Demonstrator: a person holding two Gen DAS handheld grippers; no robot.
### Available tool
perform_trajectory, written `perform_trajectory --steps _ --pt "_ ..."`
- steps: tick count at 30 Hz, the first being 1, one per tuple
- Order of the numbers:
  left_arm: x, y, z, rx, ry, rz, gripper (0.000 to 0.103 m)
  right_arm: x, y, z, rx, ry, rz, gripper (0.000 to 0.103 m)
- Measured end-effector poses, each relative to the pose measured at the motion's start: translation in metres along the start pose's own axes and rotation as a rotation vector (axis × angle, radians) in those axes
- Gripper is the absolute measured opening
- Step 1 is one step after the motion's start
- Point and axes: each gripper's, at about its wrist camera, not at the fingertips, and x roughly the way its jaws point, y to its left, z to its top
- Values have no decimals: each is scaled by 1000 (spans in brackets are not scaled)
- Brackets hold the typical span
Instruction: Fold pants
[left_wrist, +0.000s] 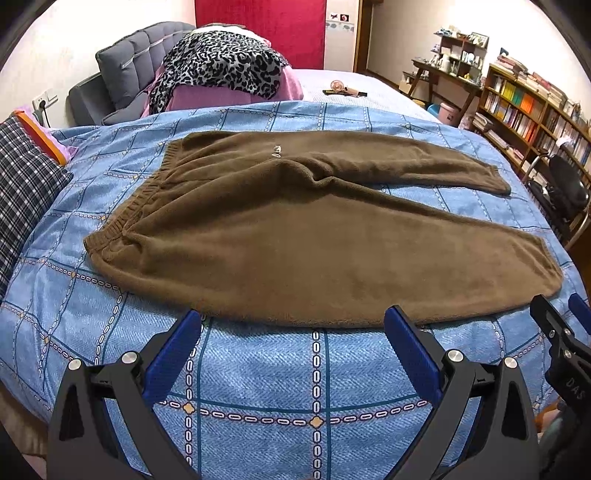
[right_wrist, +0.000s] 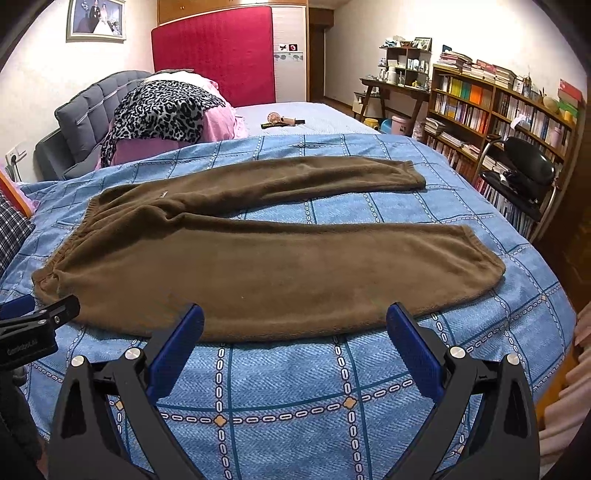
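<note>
Two splayed legs of fuzzy brown fleece pants (left_wrist: 295, 236) on quilt (left_wrist: 258, 387).

Left gripper (left_wrist: 293, 323) and right gripper (right_wrist: 295, 317) level, side by side, jaws spread wide.

One pair of brown pants (left_wrist: 295, 229) lies on one bed with a blue checked bedspread (left_wrist: 280, 387); its two legs are spread apart. Two tongs are in view: the left tongs (left_wrist: 291, 325) and the right tongs (right_wrist: 295, 321), each with two blue fingers (left_wrist: 177, 347) standing wide apart. On the bed there is also one leopard-print cloth (left_wrist: 221, 62) and one plaid pillow (left_wrist: 22, 177). One bookcase (right_wrist: 491, 110), one black chair (right_wrist: 524, 170) and one framed photo (right_wrist: 96, 19) stand around.
</note>
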Motion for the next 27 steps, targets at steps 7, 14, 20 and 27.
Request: perform_trajectory --steps 7,14,20,27 --pt "8 2 0 -4 19 14 98 7 -2 3 1 13 -6 100" --pt "15 4 0 -3 36 25 98 15 -6 4 5 31 -11 100" --pt "25 6 2 -6 54 32 98 25 -7 9 8 40 -11 100" --pt "30 5 6 -6 61 37 98 34 -8 11 15 49 -6 100"
